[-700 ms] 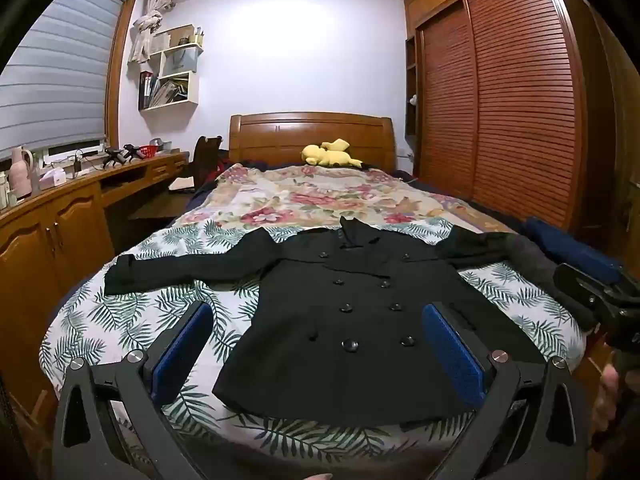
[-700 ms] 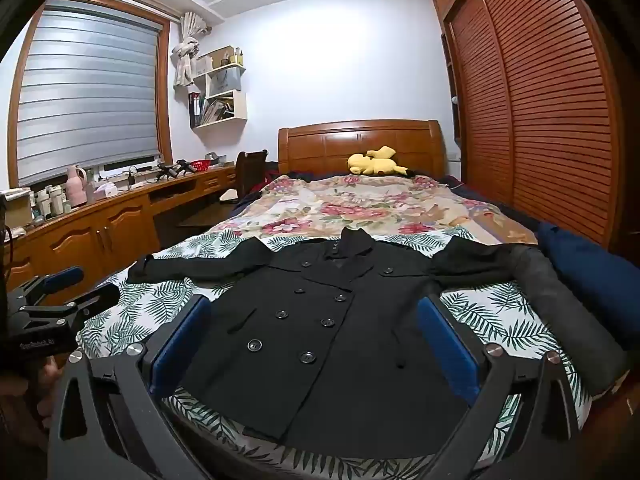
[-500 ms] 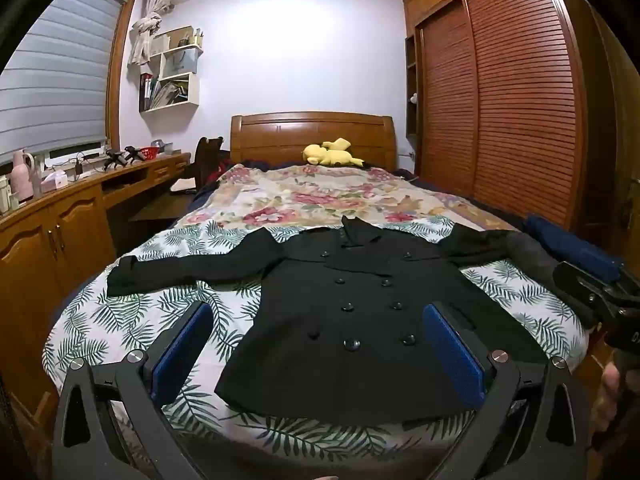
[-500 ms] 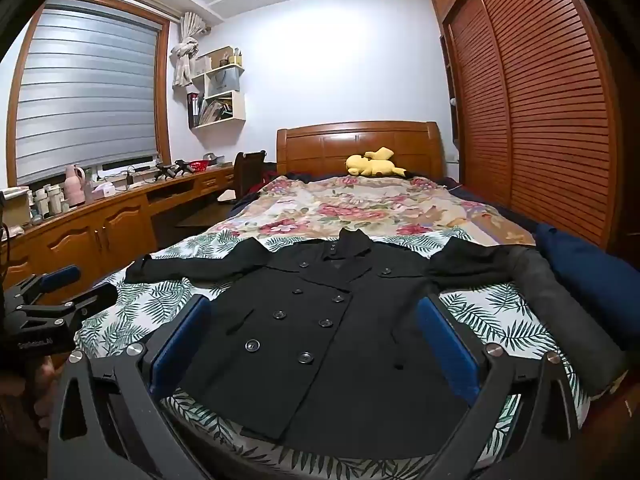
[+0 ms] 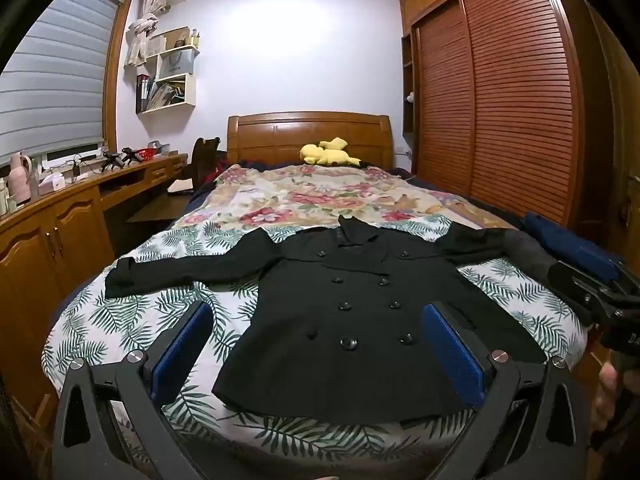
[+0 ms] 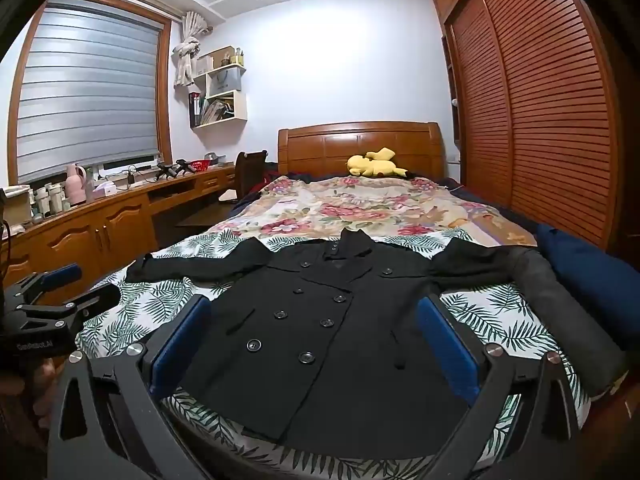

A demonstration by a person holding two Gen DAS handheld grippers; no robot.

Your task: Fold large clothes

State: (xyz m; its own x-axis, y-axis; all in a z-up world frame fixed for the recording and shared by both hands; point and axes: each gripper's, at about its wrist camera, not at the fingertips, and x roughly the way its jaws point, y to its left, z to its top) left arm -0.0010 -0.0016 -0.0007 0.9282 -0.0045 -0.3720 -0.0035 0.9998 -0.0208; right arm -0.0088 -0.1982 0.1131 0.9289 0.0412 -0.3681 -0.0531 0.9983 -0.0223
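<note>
The black coat (image 5: 360,312) lies face up on the leaf-print sheet (image 5: 132,320) at the foot of the bed (image 5: 308,136), buttoned, both sleeves spread out to the sides. That flat, opened-out layout looks deliberate: with the whole outline showing, a sleeve or a side can be lifted and laid over the body without bunching. Nothing is folded yet, so I judge the job to be at its very start.

The collar points toward the wooden headboard and the hem toward the foot of the bed, nearest the person. So the body's long axis runs down the length of the bed, while the sleeves make a line across it. The sleeve on the wardrobe side runs toward a grey roll (image 6: 560,304) lying beside a navy bundle (image 6: 592,272) at the bed's edge; I cannot tell whether they touch.

The left gripper (image 5: 316,348) and the right gripper (image 6: 312,344) both hang above the hem end, tilted slightly down, fingers spread wide with nothing between the 2 blue pads (image 5: 180,352) of either. Each is empty, well placed to come down on the coat's lower corners or sides.
</note>
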